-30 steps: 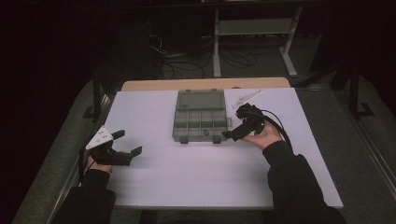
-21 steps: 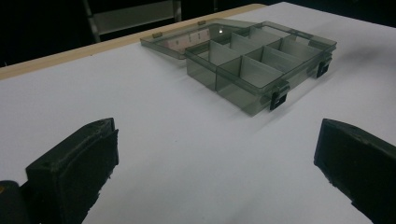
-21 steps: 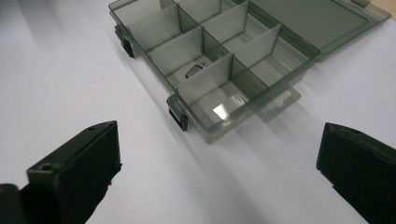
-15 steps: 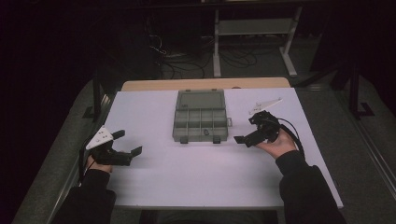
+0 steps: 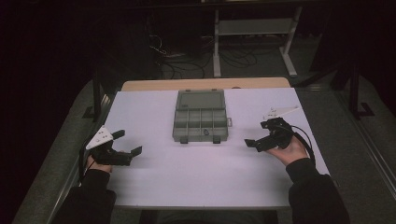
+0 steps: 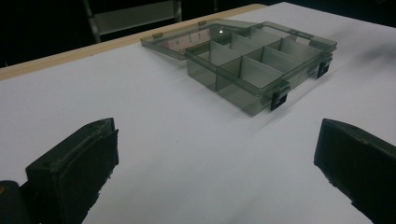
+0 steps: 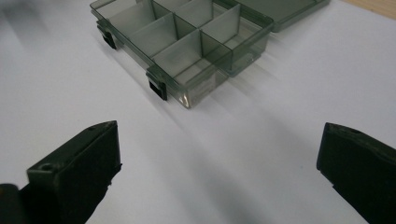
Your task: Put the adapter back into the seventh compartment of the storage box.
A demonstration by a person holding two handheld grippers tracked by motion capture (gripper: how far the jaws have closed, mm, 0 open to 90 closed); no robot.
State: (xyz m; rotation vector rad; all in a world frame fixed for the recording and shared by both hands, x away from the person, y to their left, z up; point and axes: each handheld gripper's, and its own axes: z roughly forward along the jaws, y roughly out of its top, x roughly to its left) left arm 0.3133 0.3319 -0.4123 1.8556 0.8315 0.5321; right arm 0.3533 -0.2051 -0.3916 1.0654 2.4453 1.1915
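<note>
Right gripper (image 5: 259,141) has backed off from the organizer box (image 5: 201,122) over the last second and now sits well clear of it near the right edge of the table (image 5: 196,186); left gripper (image 5: 125,146) hasn't shifted.

High view: box sits mid-table toward the far side, lid (image 5: 201,99) swung flat open away from the person. With the lid out flat, its long axis runs front-to-back; latches (image 5: 183,139) point at the person. One small item (image 5: 205,132) in a near-row compartment, can't tell what. Both grippers apart from the box, one each side, holding nothing.

Left gripper view: jaws spread wide, nothing between them but bare table. Box (image 6: 259,65) ahead and right, near corner and a latch (image 6: 279,99) facing the camera.

Right gripper view: jaws likewise wide apart and empty. Box (image 7: 187,42) ahead-left, dividers visible, latch (image 7: 158,88) on the near wall.

Judgement: looks like a pause between steps, hands at rest positions. Next move likely needs one gripper brought back in, jaws kept apart until lined up on the lid edge or a compartment.
</note>
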